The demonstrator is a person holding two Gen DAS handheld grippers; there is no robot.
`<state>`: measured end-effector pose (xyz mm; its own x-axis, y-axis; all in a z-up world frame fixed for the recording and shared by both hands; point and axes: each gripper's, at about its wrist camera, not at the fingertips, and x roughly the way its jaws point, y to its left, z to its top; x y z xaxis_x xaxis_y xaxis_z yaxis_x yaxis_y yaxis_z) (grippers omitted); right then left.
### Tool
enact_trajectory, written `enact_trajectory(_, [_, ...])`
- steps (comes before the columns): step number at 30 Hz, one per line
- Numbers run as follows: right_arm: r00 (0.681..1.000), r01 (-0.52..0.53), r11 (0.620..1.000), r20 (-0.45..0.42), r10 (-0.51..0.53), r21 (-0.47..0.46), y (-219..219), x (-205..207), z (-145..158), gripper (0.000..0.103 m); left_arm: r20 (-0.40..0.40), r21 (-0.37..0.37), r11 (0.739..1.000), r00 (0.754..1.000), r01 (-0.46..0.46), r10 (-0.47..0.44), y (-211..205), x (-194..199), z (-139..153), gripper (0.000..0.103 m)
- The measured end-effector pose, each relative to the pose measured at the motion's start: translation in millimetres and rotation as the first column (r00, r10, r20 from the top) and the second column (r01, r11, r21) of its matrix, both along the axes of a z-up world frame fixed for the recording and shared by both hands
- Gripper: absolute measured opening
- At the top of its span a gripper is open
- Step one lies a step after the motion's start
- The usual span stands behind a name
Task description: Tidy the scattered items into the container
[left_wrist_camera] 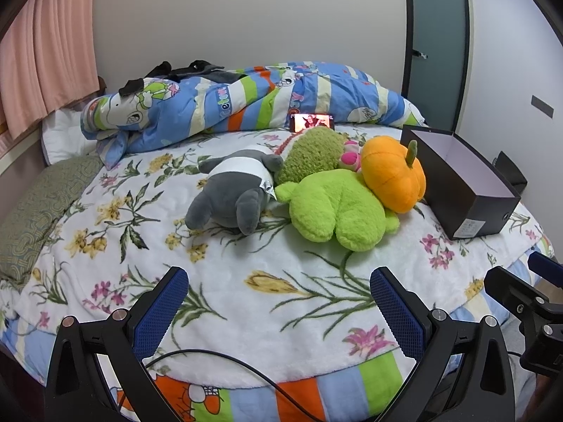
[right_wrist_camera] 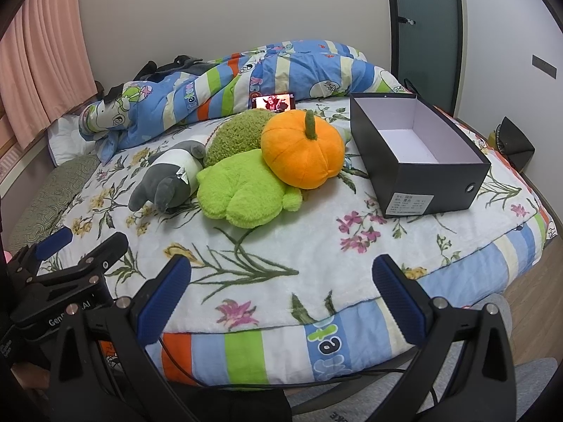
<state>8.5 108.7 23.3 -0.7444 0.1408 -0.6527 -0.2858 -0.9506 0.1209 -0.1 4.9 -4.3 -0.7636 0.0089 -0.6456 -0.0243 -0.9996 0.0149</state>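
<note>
The left claw (left_wrist_camera: 278,311) hangs low over the near edge of the bed (left_wrist_camera: 225,302), and its two blue fingers (left_wrist_camera: 160,316) are wide apart with nothing between them. The right claw (right_wrist_camera: 283,304) hangs beside it over the same edge, and its fingers are wide apart too and hold nothing. Farther in, the soft toys lie in a close bunch on the flowery blanket (right_wrist_camera: 316,246). The bright green plush (right_wrist_camera: 242,190) is nearest. The gray plush (right_wrist_camera: 165,179) lies just to its left, touching it. The orange pumpkin (right_wrist_camera: 299,151) leans on the green one, and a darker green plush (right_wrist_camera: 235,133) sits behind them. To the right of the toys, near the pumpkin but apart from it, stands the dark box (right_wrist_camera: 432,183), open on top. Behind the toys a small phone (right_wrist_camera: 273,102) glows against the striped quilt (right_wrist_camera: 218,84).
</note>
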Motion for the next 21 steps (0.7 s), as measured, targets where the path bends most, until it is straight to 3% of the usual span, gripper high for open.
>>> enact_trajectory(7, [1.0, -0.001, 1.0, 0.004, 0.001, 0.004, 0, -1, 0, 0.103, 0.001, 0.016, 1.0, 1.0, 0.006, -0.006, 0, -1, -1, 0.103])
enact_trajectory(12, [1.0, -0.011, 1.0, 0.001, 0.011, 0.004, 10, -10, 5, 0.103, 0.018, 0.088, 0.994, 0.998, 0.061, -0.063, 1, -13, 4, 0.103])
enact_trajectory(17, [0.998, -0.041, 0.986, -0.057, 0.032, -0.161, 44, -17, 5, 0.103, 0.052, 0.262, 0.952, 0.983, 0.158, -0.178, 5, -45, 3, 0.103])
enact_trajectory(21, [0.999, -0.036, 0.978, -0.042, 0.028, -0.206, 65, -28, -6, 0.1, 0.075, 0.264, 0.95, 0.978, 0.168, -0.194, 16, -72, 1, 0.103])
